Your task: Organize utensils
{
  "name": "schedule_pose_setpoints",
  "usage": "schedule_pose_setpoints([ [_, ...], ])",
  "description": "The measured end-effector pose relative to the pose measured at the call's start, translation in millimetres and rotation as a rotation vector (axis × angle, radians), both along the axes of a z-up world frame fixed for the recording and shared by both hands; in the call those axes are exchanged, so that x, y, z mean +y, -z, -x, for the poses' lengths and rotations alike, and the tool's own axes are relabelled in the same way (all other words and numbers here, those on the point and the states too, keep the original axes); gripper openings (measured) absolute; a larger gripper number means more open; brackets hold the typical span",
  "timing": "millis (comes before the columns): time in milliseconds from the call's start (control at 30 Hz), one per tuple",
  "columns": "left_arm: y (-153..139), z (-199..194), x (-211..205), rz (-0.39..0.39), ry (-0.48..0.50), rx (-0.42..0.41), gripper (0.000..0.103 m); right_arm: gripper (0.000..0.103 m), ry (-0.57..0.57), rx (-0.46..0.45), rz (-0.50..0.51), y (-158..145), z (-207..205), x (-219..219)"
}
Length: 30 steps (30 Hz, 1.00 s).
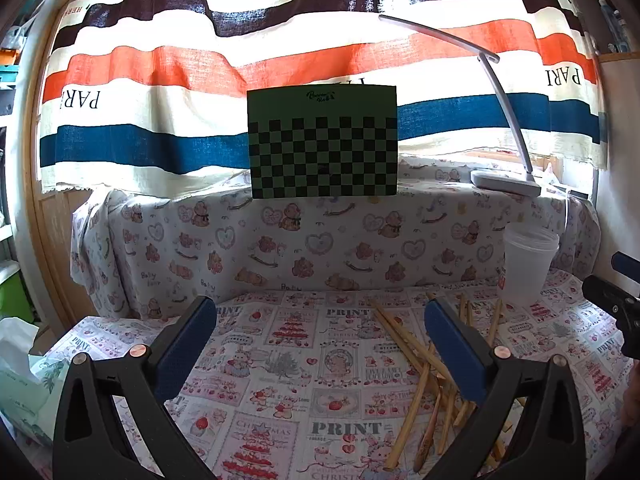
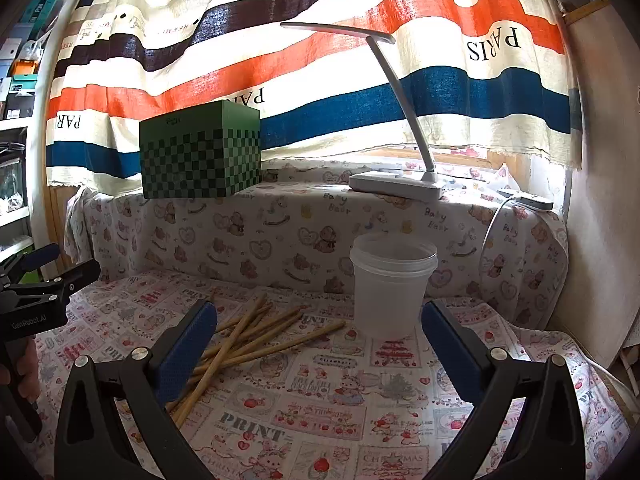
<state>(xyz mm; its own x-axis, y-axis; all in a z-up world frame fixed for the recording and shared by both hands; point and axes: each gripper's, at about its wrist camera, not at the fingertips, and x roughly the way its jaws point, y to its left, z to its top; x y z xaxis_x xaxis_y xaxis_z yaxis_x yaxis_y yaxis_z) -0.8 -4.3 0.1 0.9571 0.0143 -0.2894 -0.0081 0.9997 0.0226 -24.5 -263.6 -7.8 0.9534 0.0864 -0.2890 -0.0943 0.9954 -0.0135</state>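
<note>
Both the left gripper [image 1: 320,320] and right gripper [image 2: 320,320] hover with jaws spread, empty. The wooden chopsticks [image 2: 256,336] lie scattered mid-table beside the translucent plastic cup [image 2: 390,288]; pinch one stick near its middle, away from crossings.

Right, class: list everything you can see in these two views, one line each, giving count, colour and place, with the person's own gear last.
chopsticks: a loose pile, count unclear, tan wood, on the printed cloth left of the cup
plastic cup: one, translucent white, upright on the cloth, apparently empty
checkered box: one, green and black, on the raised ledge at the back
desk lamp: one, white, on the ledge right of the box
striped curtain: one, cream with orange, blue and dark bands, behind the ledge
printed cloth: one, white with pink and red prints, covering the table
left hand-held gripper: one, black with blue pads, open, nothing between them
right hand-held gripper: one, same colours, open, nothing held
</note>
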Motion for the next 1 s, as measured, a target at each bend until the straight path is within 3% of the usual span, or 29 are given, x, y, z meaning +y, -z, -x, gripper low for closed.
schedule_pose_setpoints([
  [1000, -0.7, -0.6, 9.2, 0.024, -0.064, 0.003, 0.103, 0.103, -0.001, -0.003, 0.001, 0.2, 0.5, 0.9],
])
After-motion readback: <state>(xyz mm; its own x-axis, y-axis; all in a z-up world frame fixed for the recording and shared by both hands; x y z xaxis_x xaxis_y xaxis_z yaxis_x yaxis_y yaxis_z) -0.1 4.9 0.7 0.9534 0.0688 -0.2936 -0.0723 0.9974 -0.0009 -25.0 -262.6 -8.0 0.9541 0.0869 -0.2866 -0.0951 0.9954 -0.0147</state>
